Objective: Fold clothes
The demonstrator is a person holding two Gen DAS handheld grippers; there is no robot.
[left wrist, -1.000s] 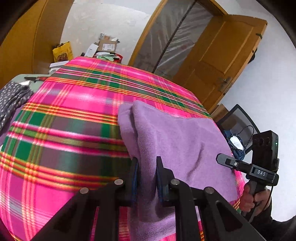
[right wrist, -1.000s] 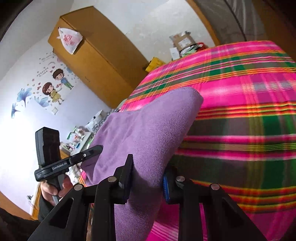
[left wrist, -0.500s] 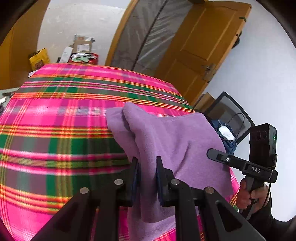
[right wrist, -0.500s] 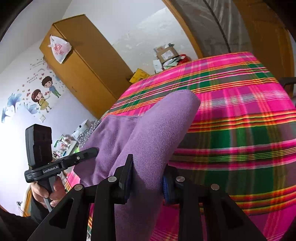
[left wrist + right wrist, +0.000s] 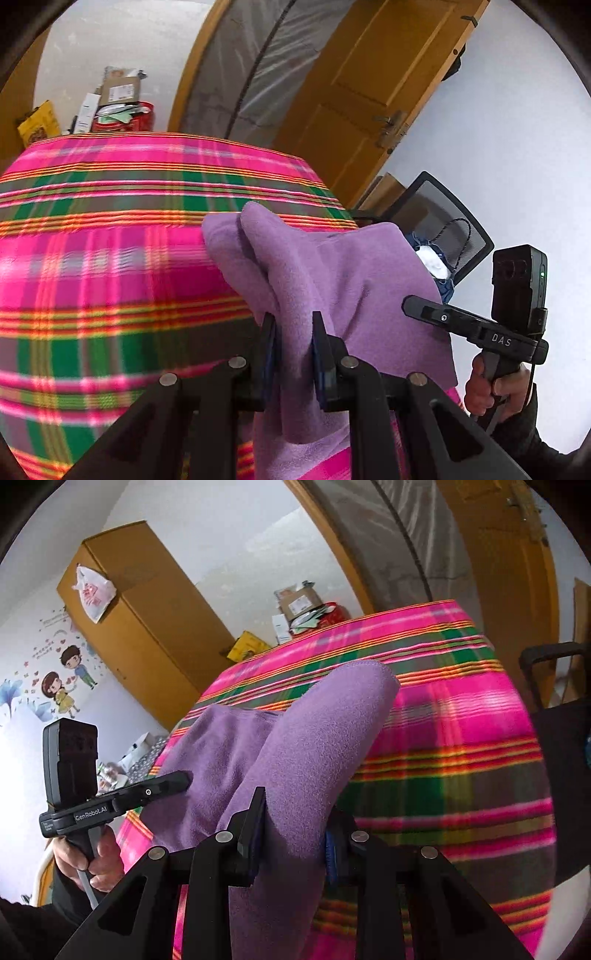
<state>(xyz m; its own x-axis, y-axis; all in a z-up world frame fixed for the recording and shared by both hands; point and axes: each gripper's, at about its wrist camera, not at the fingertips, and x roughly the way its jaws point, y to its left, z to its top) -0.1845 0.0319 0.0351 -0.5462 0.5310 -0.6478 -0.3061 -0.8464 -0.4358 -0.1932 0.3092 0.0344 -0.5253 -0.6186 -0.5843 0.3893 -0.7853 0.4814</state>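
Purple fleece garment (image 5: pixel 332 273) bunched, lifted, draping over the plaid cover.

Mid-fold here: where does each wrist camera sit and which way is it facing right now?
Left wrist: on the left tongs, looking down their fingers across the plaid bed toward the door; they pinch the purple cloth; the person's right hand shows at right.
Right wrist: on the right tongs, looking across the bed toward the wardrobe; they pinch the cloth too; the left hand shows at left.
Shared: cloth, bed, boxes beyond it.
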